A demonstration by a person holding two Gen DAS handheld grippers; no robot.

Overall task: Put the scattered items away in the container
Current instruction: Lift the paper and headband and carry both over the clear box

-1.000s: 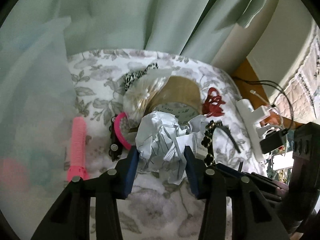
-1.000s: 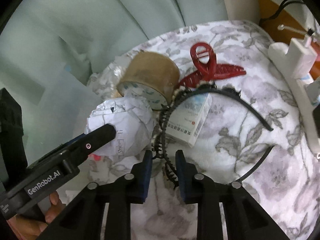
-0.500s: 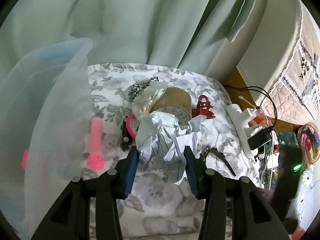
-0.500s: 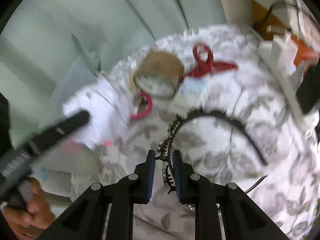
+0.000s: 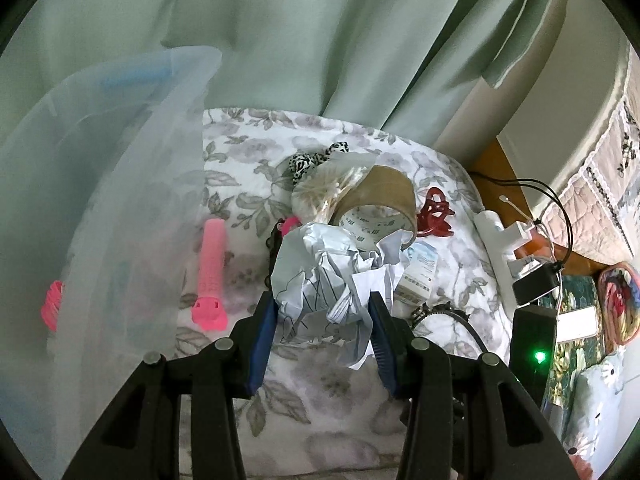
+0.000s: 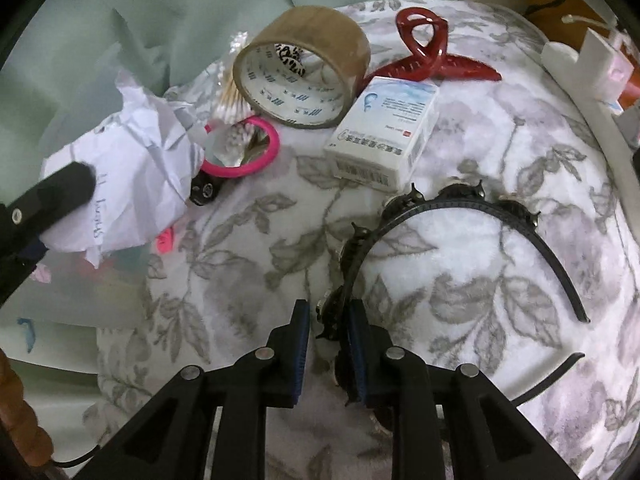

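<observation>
My left gripper is shut on a crumpled white paper ball, held above the floral bedspread beside the translucent plastic container on the left. In the right wrist view the same paper ball hangs at the left edge. My right gripper grips one end of a black ornamented headband. Its jaws are easing open, and the rest of the band lies on the bedspread. Behind it lie a white medicine box, a brown tape roll, a red claw clip and a pink-rimmed mirror.
A pink hair roller lies close to the container wall, and another pink piece shows through it. A bag of cotton swabs and a leopard-print scrunchie sit behind the tape. A white power strip with cables runs along the right edge. Green curtains hang behind.
My left gripper has lifted the paper ball and drawn back, and the container now fills more of the left side. My right gripper has dropped closer to the bedspread, headband still between its jaws.
</observation>
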